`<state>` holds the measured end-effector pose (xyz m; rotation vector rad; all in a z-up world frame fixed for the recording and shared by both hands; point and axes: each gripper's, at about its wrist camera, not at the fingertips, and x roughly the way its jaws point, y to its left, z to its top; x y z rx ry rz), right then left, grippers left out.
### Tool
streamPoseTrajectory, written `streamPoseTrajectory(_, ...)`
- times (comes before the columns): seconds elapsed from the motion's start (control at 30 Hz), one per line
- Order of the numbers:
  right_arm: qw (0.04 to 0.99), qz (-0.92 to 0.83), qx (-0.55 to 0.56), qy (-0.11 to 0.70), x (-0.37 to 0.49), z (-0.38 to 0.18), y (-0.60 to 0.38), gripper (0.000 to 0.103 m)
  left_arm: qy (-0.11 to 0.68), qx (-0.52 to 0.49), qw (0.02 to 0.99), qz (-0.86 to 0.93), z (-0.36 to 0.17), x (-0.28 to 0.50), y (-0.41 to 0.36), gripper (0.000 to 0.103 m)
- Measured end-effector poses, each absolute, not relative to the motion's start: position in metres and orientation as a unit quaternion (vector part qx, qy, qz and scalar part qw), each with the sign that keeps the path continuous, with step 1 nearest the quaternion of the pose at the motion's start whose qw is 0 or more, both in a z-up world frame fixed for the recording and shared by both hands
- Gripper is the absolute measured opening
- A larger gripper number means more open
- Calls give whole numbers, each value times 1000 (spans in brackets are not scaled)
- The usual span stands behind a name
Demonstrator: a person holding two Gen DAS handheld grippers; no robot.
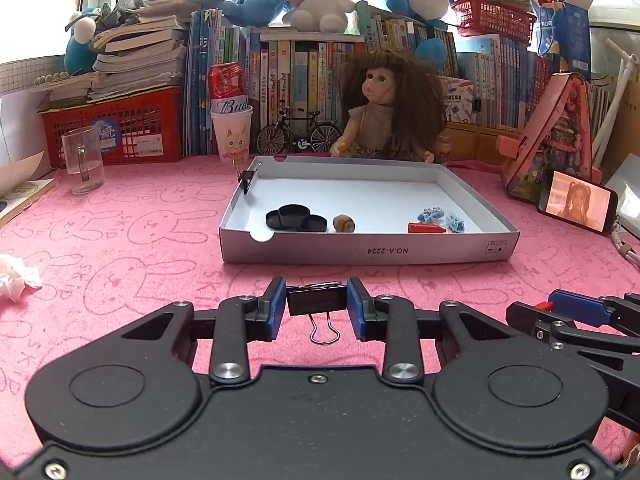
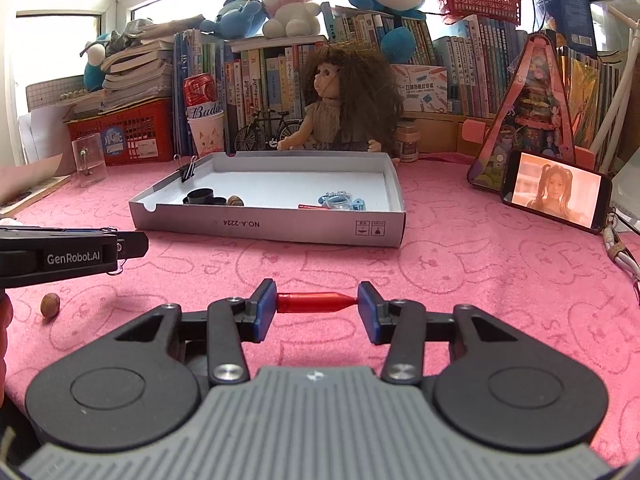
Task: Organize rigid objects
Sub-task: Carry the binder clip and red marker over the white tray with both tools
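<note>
My left gripper (image 1: 317,306) is shut on a black binder clip (image 1: 316,300), held just above the pink cloth in front of the white box tray (image 1: 360,250). My right gripper (image 2: 317,306) is shut on a red pointed plastic piece (image 2: 316,302), gripped end to end. The tray (image 2: 280,230) holds black round lids (image 1: 294,218), a brown nut (image 1: 344,224), a red piece (image 1: 426,228) and blue trinkets (image 1: 440,218). Another binder clip (image 1: 246,178) is clipped on the tray's left wall. A loose brown nut (image 2: 50,304) lies on the cloth at the left.
A glass mug (image 1: 82,160), a paper cup with a can (image 1: 232,120), a doll (image 1: 384,108), a toy bicycle (image 1: 298,134) and books stand behind the tray. A phone (image 2: 556,190) leans at the right. A crumpled tissue (image 1: 16,276) lies at the left.
</note>
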<state>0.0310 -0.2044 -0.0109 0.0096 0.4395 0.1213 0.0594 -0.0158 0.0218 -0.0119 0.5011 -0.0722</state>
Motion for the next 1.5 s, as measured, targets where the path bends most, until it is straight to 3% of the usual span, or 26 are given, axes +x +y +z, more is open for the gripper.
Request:
streamPoseTrajectory(0.7,976,40,44,211,84,13,-218,50,222,-36,972,-67,46,113,-2,31)
streamPoseTrajectory(1.5,962,21,91,258,167,7,-231,50,286,-35,957,-40,26,203,-1,31)
